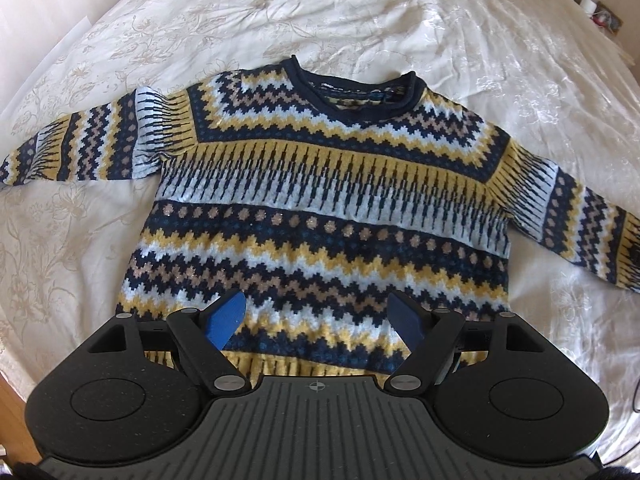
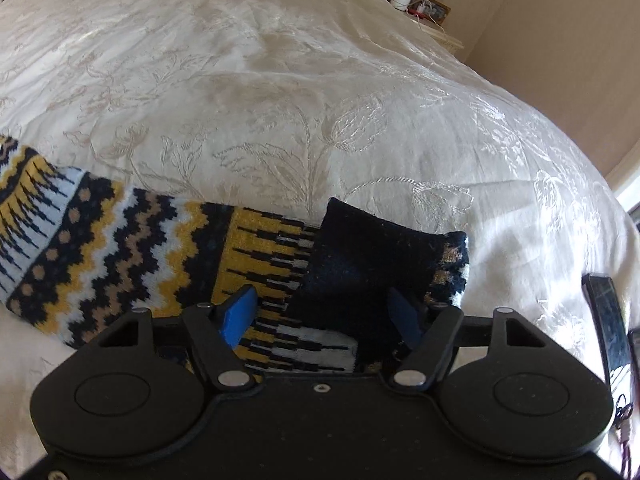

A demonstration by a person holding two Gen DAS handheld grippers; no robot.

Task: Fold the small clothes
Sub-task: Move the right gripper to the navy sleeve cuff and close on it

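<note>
We are holding our left gripper (image 1: 318, 320) wide open over the bottom edge of the sweater (image 1: 320, 200), gripping nothing. Our right gripper (image 2: 322, 314) is hanging wide open too, over the sweater's dark cuff (image 2: 368, 268), which is lying turned back on its sleeve. The sweater is lying flat, front up, arms out, on the white bedspread (image 1: 360, 20). We are only beginning: every fold is still waiting.
</note>
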